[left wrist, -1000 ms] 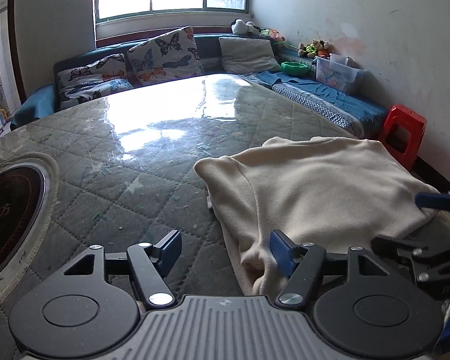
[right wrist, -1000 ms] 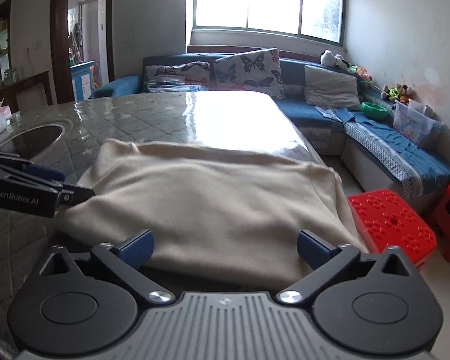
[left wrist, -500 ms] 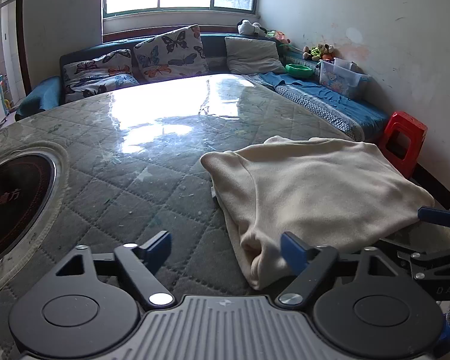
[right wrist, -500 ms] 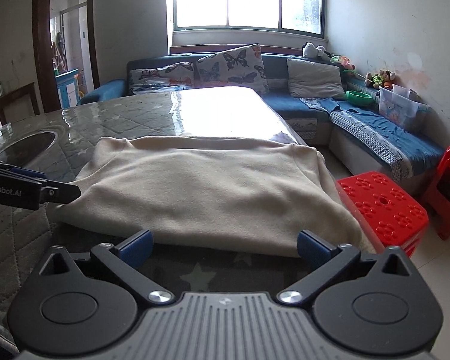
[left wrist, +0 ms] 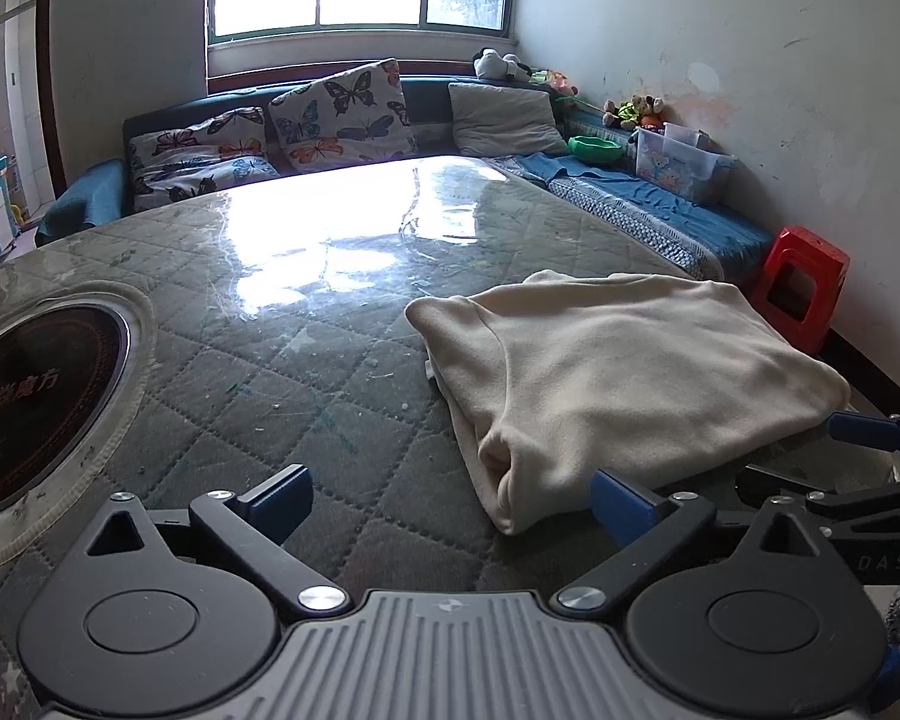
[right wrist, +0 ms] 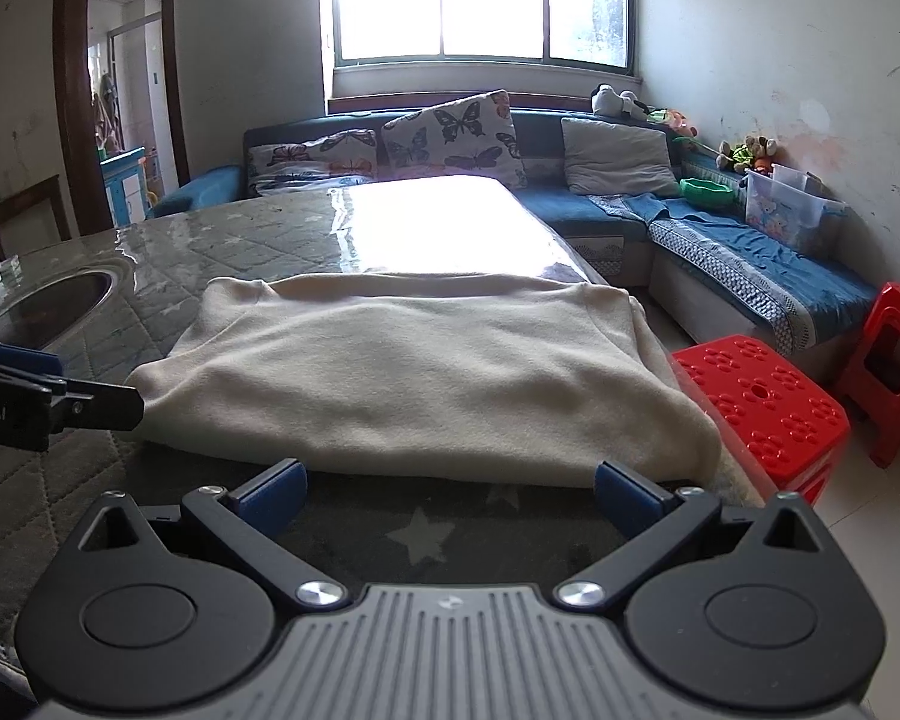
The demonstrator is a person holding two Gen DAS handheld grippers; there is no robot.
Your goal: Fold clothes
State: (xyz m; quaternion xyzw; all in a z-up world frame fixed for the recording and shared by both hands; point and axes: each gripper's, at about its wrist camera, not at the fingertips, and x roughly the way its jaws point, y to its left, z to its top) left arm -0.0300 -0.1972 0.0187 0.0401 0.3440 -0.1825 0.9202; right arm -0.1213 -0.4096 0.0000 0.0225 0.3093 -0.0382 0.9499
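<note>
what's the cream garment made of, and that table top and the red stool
Cream garment: soft matte knit, likely fleece; fuzzy nap, rounded folds. Table top: quilted fabric under what seems a clear glossy sheet; stitched diamonds, window glare. Red stool: moulded plastic, slight sheen, perforated top.

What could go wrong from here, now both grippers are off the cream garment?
1. The cream garment drapes over the table's right edge above the red stool; a careless pull could slide it off.
2. The left gripper is opening with nothing between its jaws, the folded corner just ahead; closing there might catch only the top layer and undo the fold.
</note>
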